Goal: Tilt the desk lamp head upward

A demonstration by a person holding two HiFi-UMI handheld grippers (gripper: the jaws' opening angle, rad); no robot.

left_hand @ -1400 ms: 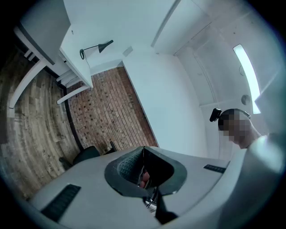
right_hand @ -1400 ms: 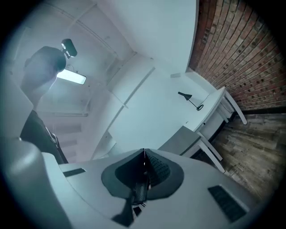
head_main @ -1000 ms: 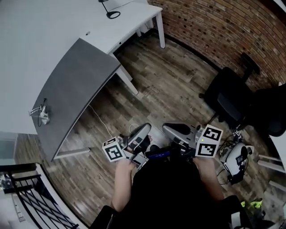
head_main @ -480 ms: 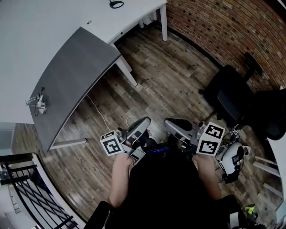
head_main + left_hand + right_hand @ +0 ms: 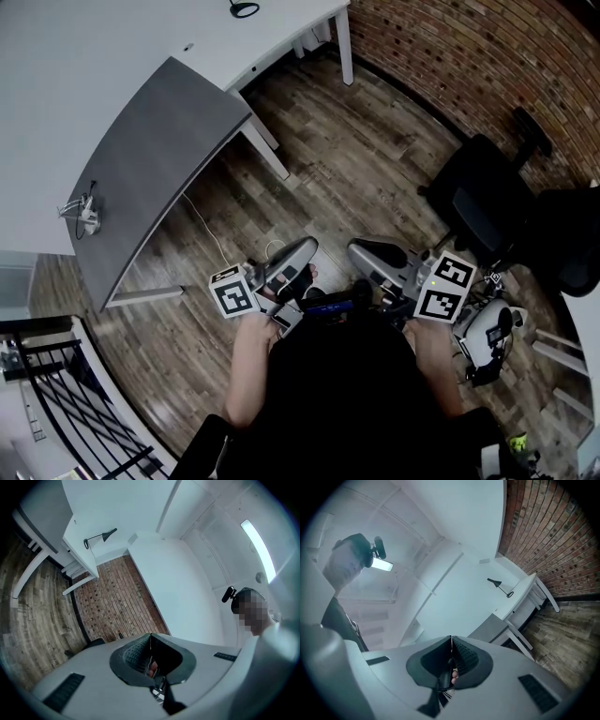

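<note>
The black desk lamp point(image 5: 101, 537) stands far off on the white desk point(image 5: 112, 56). In the right gripper view the lamp point(image 5: 499, 585) is small, its head angled down. The head view shows only its ring base point(image 5: 244, 9) at the top edge. My left gripper point(image 5: 305, 247) and right gripper point(image 5: 356, 248) are held side by side over the wooden floor, close to the person's body and well short of the desk. In both gripper views the jaws meet in a closed line, left gripper point(image 5: 150, 637) and right gripper point(image 5: 451, 639), with nothing between them.
A grey desk section point(image 5: 159, 159) juts out from the white desk, a small clamp device point(image 5: 82, 220) on it. A cable point(image 5: 211, 248) trails on the floor. A black office chair point(image 5: 483, 202) stands by the brick wall point(image 5: 469, 56). A black railing point(image 5: 56, 412) sits at lower left.
Both grippers have edged a little forward over the floor, and the lamp base has slid up to the top edge of the head view. The jaws stay shut.
</note>
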